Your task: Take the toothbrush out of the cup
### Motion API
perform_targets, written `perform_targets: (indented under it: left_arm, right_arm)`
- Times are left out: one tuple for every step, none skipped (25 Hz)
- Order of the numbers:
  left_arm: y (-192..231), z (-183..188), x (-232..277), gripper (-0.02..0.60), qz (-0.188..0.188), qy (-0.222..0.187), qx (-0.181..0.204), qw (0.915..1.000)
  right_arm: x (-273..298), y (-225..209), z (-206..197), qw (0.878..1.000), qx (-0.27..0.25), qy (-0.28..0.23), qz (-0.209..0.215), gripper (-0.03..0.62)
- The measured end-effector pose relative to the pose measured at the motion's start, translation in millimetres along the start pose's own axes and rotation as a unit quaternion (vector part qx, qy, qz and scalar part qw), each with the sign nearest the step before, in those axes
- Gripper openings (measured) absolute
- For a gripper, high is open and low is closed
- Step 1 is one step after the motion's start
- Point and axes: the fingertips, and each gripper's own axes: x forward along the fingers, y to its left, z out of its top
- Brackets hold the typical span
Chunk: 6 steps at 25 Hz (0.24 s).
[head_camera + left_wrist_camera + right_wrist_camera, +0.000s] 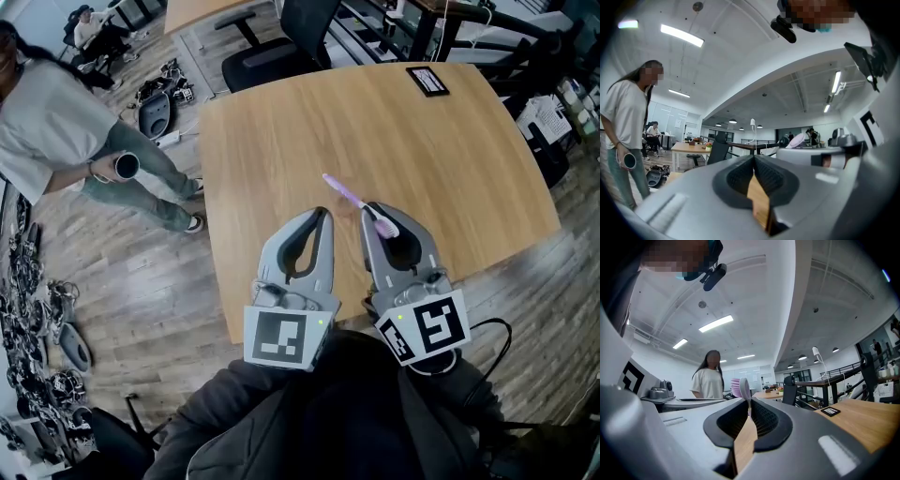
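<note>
A pink-and-lilac toothbrush (352, 199) is held over the wooden table (450, 159), level, with its handle pointing away to the upper left. My right gripper (372, 210) is shut on it near the bristle end. In the right gripper view the bristled head (739, 387) sticks up just past the closed fingertips of that gripper (750, 401). My left gripper (323, 215) hangs beside it on the left, shut with nothing in it; its tips meet in the left gripper view (753, 157), where the toothbrush (797, 139) shows to the right. No cup stands on the table.
A small black card (427, 81) lies at the table's far right. A black office chair (281, 42) stands behind the far edge. A person (56, 131) stands on the wood floor to the left, holding a dark round cup-like thing (126, 166).
</note>
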Motion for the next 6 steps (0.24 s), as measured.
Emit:
perform_targets:
  left_arm:
    - [0.6, -0.3, -1.2, 0.008, 0.0, 0.0, -0.001, 1.0]
    - [1.3, -0.8, -2.6, 0.007, 0.0, 0.0, -0.001, 1.0]
    - [1.8, -1.2, -3.9, 0.007, 0.0, 0.0, -0.002, 1.0]
    - [2.4, -1.5, -5.2, 0.008, 0.0, 0.0, -0.002, 1.0]
    - [3.0, -1.7, -6.5, 0.007, 0.0, -0.001, -0.002, 1.0]
    - [3.5, -1.9, -7.7, 0.008, 0.0, -0.001, -0.002, 1.0]
  right_arm:
    - [-0.1, 1.4, -0.3, 1.0, 0.0, 0.0, 0.0, 0.025]
    - [-0.3, 2.8, -0.6, 1.0, -0.001, 0.0, 0.001, 0.025]
    - [-0.5, 4.2, -1.0, 1.0, -0.001, 0.0, 0.001, 0.025]
    - [-0.7, 5.7, -1.3, 1.0, -0.002, 0.0, 0.002, 0.025]
    - [-0.9, 7.1, -1.6, 1.0, -0.003, 0.0, 0.002, 0.025]
    - [-1.1, 8.4, -1.9, 1.0, -0.004, 0.0, 0.002, 0.025]
